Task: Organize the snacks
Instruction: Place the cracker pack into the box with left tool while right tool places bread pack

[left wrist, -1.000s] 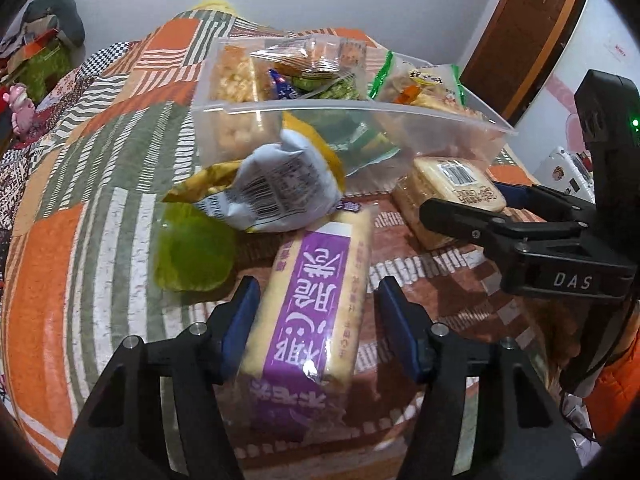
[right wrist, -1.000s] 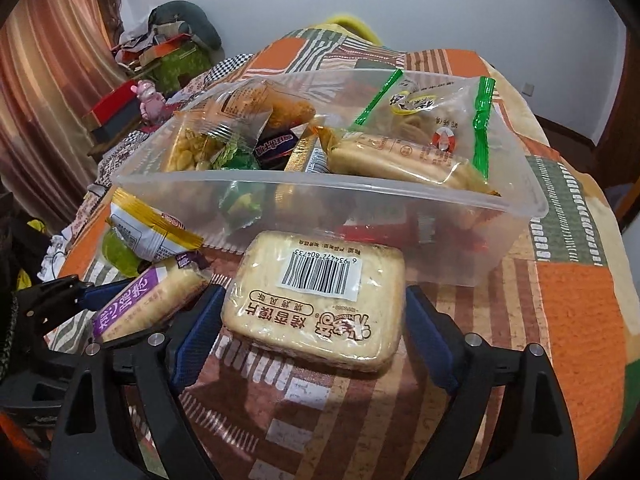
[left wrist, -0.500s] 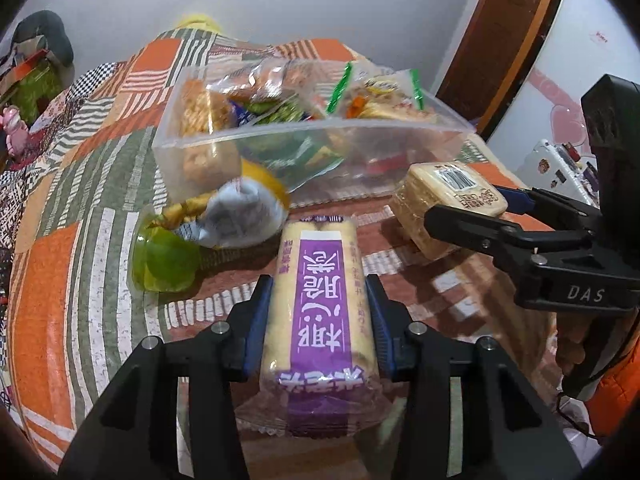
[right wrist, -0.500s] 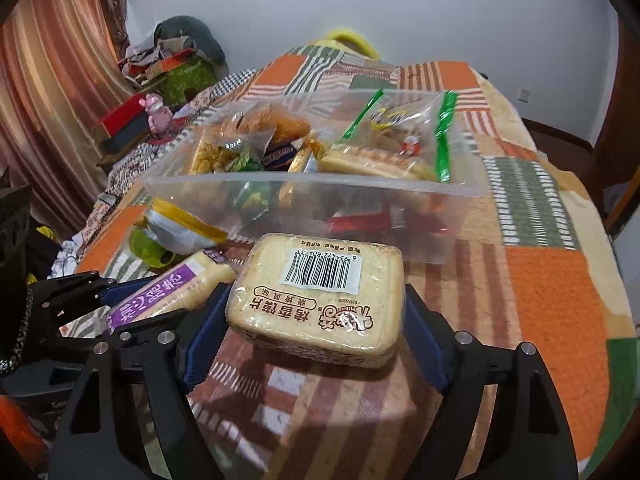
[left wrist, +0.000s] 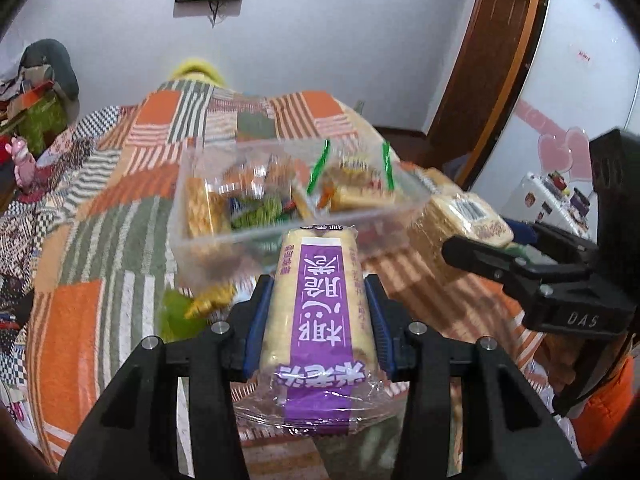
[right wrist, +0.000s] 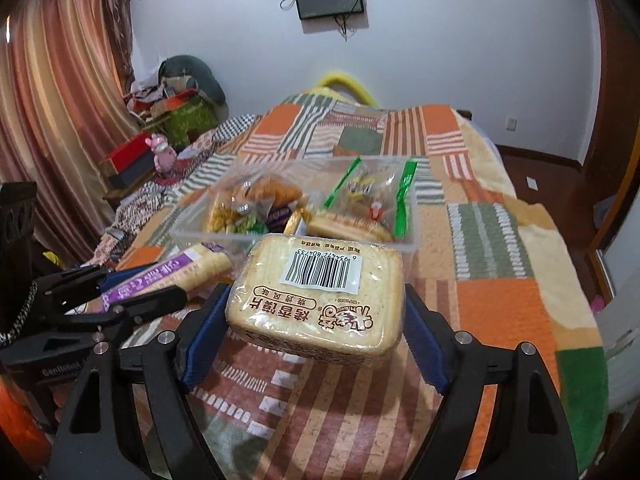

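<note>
Bin (left wrist: 208, 240) contents blurred; purple-label pack (left wrist: 320, 300) hides its front wall.

We see open bed (right wrist: 504, 276) right of the clear bin (right wrist: 412, 240); its near wall stands ahead of both tongs, and loose packets (left wrist: 200, 300) crowd the bin's left front.

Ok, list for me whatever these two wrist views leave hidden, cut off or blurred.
- Left wrist view: snacks in the clear tub are motion-blurred, labels unreadable.
- Left wrist view: the green and yellow packets on the quilt are smeared and partly behind the left gripper.
- Right wrist view: the purple rice-cracker pack is partly covered by the left gripper's fingers.
- Right wrist view: the tub's near wall sits behind the barcode biscuit pack in the right gripper.
</note>
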Tool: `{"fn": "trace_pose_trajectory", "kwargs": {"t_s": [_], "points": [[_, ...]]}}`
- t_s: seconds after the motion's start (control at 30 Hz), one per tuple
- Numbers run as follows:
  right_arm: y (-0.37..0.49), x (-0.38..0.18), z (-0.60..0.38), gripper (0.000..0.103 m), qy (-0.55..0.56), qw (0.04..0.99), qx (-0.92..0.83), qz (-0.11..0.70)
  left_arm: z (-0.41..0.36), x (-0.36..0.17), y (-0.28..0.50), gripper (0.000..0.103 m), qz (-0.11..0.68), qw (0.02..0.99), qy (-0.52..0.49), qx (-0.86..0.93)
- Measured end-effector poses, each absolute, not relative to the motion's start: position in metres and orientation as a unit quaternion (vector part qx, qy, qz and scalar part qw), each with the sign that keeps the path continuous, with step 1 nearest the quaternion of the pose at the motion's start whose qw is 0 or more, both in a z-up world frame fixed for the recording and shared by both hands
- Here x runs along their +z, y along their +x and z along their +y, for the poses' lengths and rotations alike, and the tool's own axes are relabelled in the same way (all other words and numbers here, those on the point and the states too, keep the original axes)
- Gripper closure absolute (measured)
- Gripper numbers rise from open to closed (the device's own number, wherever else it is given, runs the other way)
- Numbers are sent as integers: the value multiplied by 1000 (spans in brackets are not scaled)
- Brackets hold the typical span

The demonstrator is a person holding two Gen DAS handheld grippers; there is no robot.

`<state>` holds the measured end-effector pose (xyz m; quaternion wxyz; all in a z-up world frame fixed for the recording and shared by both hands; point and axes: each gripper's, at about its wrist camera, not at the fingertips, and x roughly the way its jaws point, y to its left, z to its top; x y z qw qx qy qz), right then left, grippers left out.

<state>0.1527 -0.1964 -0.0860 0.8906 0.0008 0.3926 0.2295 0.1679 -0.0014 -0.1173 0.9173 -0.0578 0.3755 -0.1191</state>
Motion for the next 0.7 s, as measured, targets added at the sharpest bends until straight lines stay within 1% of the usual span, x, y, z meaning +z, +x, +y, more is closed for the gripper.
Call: {"fn": "trace_pose_trajectory", "kwargs": {"t_s": [0.33, 0.7], "points": [[177, -80, -191, 24, 6, 899, 228, 374, 9, -89, 197, 58, 339, 932, -71, -106], [217, -90, -167, 24, 7, 897, 232, 376, 36, -91, 256, 58, 322, 941, -77, -68]]}}
